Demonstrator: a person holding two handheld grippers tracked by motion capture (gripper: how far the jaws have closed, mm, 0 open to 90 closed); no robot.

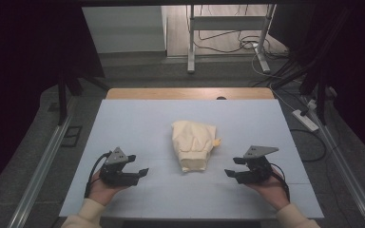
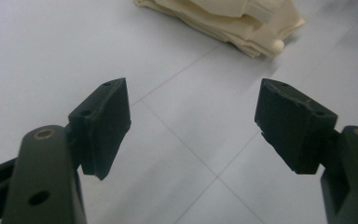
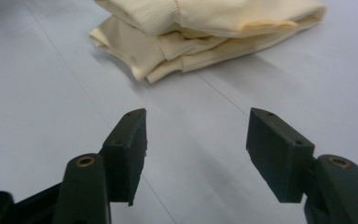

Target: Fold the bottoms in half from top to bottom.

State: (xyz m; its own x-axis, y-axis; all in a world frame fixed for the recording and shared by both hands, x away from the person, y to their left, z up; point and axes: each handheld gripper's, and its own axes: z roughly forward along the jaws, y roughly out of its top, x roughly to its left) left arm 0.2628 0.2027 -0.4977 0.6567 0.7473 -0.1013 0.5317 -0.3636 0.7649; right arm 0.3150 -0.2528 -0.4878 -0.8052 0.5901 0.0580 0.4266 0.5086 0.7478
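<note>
A folded cream garment lies in a small bundle at the middle of the pale blue table mat. My left gripper rests low on the mat to the garment's left, open and holding nothing, its jaws pointing right. My right gripper sits to the garment's right, also open and holding nothing, pointing left. In the left gripper view the garment lies beyond the spread jaws of the left gripper. In the right gripper view its ribbed cuff and folded layers lie just ahead of the right gripper.
A wooden table edge shows beyond the mat. Metal rails run along both sides. A desk frame, cables and a power strip are on the floor behind and to the right.
</note>
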